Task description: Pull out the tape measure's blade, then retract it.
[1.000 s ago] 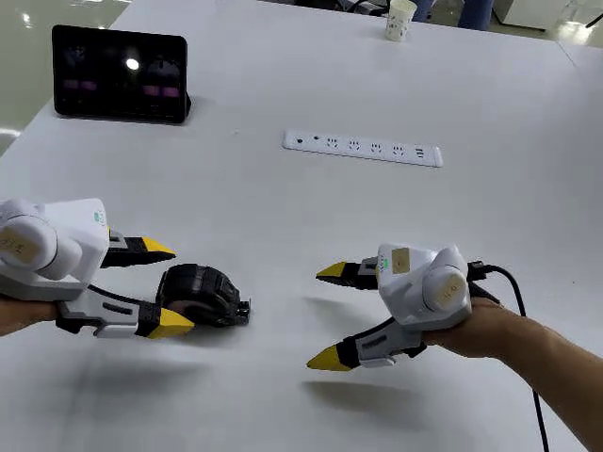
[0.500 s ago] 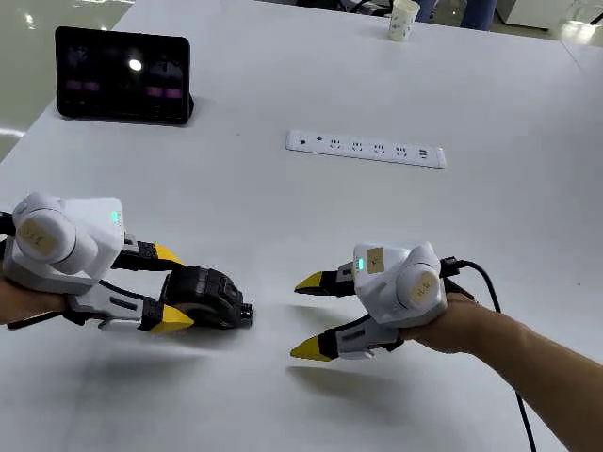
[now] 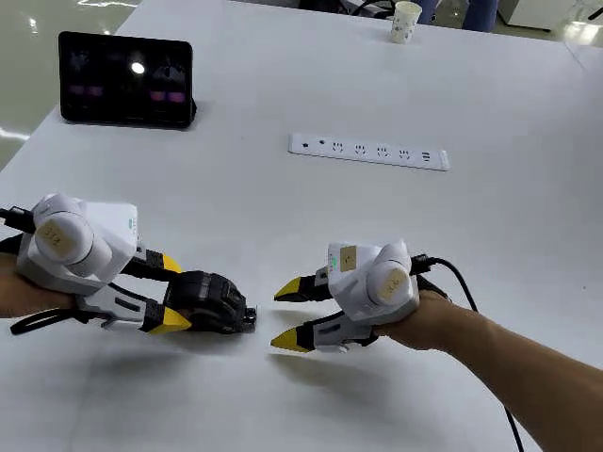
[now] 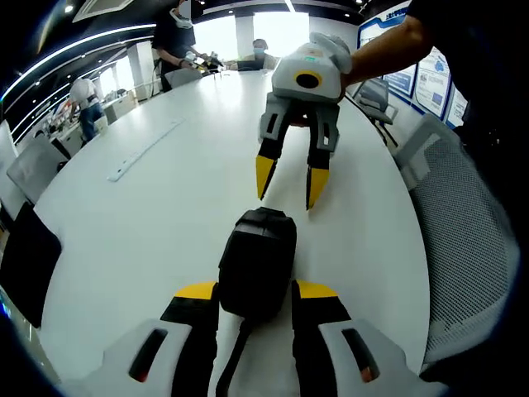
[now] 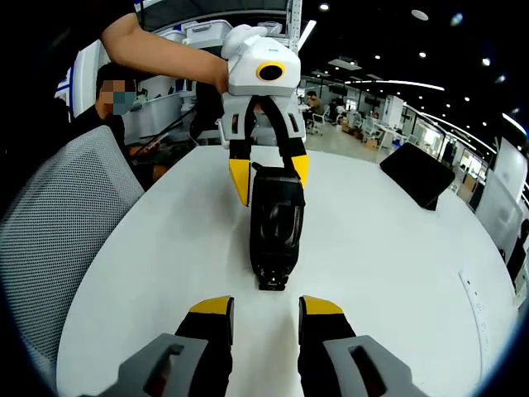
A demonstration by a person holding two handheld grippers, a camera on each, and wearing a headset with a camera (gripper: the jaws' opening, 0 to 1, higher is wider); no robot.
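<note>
Tape measure (image 3: 209, 301) lies on the white surface (image 3: 283, 217) with no blade drawn out, its mouth facing the right hand-held gripper (image 3: 279, 318). Left hand-held gripper (image 3: 182, 295) is clenched on the black case from behind, jaws pressed to both sides. We read that as anchoring the case so it won't slide under the pull. Right hand-held gripper is released, jaws apart, lined up with the blade tab (image 5: 273, 284), near it but not touching. We judge pull-out not yet begun; next comes a pinch on that small tab.
</note>
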